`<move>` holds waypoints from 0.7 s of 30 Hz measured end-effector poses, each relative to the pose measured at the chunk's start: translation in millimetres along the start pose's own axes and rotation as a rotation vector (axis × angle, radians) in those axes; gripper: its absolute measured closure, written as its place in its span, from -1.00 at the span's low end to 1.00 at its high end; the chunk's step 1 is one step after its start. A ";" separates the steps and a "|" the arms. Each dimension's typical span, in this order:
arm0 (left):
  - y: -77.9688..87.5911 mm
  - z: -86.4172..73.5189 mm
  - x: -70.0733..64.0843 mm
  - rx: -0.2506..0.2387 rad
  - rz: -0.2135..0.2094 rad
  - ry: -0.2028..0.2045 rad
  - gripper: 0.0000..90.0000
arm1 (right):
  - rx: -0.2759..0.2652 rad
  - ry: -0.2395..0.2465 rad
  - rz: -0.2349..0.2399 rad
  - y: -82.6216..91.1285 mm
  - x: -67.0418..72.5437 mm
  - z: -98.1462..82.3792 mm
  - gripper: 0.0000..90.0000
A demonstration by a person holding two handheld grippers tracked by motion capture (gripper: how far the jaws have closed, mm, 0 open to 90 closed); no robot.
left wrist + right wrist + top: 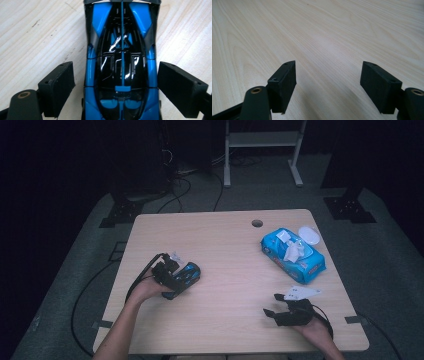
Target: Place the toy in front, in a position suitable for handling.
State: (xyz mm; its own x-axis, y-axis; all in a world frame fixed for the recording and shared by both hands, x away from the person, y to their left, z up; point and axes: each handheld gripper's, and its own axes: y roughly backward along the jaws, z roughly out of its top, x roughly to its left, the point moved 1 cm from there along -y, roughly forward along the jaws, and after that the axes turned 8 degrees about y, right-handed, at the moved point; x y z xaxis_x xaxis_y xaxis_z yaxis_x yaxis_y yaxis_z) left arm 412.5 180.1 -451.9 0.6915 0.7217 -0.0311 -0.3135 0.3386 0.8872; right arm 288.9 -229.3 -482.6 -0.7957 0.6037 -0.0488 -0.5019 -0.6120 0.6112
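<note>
A blue and black toy car (122, 62) stands on the pale wood table (225, 245), left of the middle (190, 271). My left gripper (116, 82) straddles its rear half, one jaw on each side. The left pad (58, 87) stands a little off the body and the right pad (178, 87) is close to its side; the jaws are open. In the high view the left gripper (184, 279) points right, held by a hand. My right gripper (271, 305) rests near the front right edge, open over bare wood (328, 82), nothing between its pads.
A blue pack of wet wipes (292, 255) lies at the right, a white tissue poking out, with a white round lid (309, 235) behind it. A cable hole (257, 223) sits near the far edge. A white frame (262, 140) stands on the floor beyond.
</note>
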 end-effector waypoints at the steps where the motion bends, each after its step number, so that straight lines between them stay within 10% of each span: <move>1: -0.7 1.3 -0.8 0.012 0.004 -0.004 -0.68 | -0.002 0.001 0.000 0.0 0.3 0.2 -0.38; 21: -12.2 14.0 -2.5 0.180 -0.008 -0.033 -0.44 | 0.003 0.011 0.005 -0.7 1.5 0.4 -0.38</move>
State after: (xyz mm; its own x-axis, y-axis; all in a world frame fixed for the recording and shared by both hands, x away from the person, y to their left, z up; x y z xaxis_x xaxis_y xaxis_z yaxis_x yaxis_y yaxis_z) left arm 423.7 165.6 -456.2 0.7153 0.6983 -0.0264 -0.1882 0.2288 0.9551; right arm 288.1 -227.8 -482.8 -0.8020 0.5948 -0.0545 -0.4966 -0.6134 0.6141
